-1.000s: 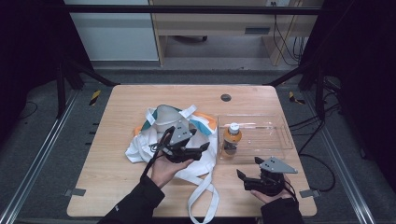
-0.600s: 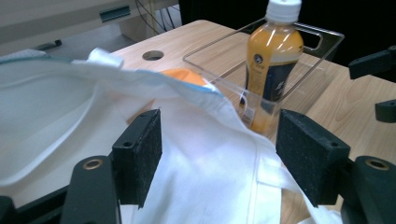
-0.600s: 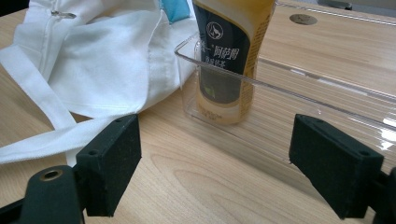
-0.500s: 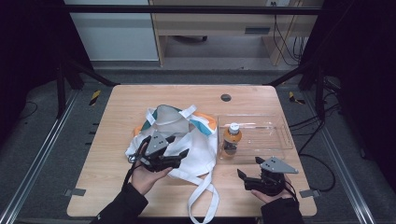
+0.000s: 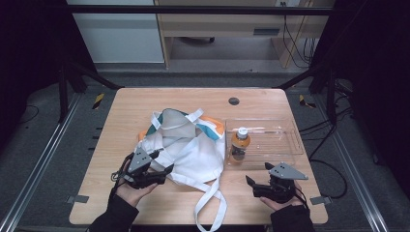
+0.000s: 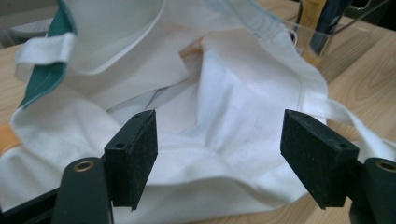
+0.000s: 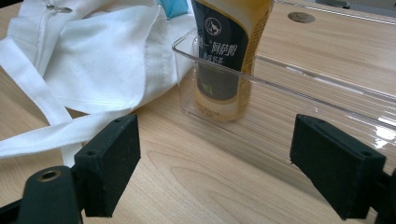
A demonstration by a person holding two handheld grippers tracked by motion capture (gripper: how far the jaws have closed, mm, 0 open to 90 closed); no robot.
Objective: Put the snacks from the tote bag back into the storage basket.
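The left tongs [image 5: 162,170] are gaping wide at the near left edge of the white cloth bag [image 5: 193,150], which is lying crumpled in the middle of the desk [image 5: 145,104]. The right tongs [image 5: 252,182] are also spreading wide over bare wood, pointing toward a bottle [image 5: 239,143] standing upright in the clear tray [image 5: 280,140] beside the bag.
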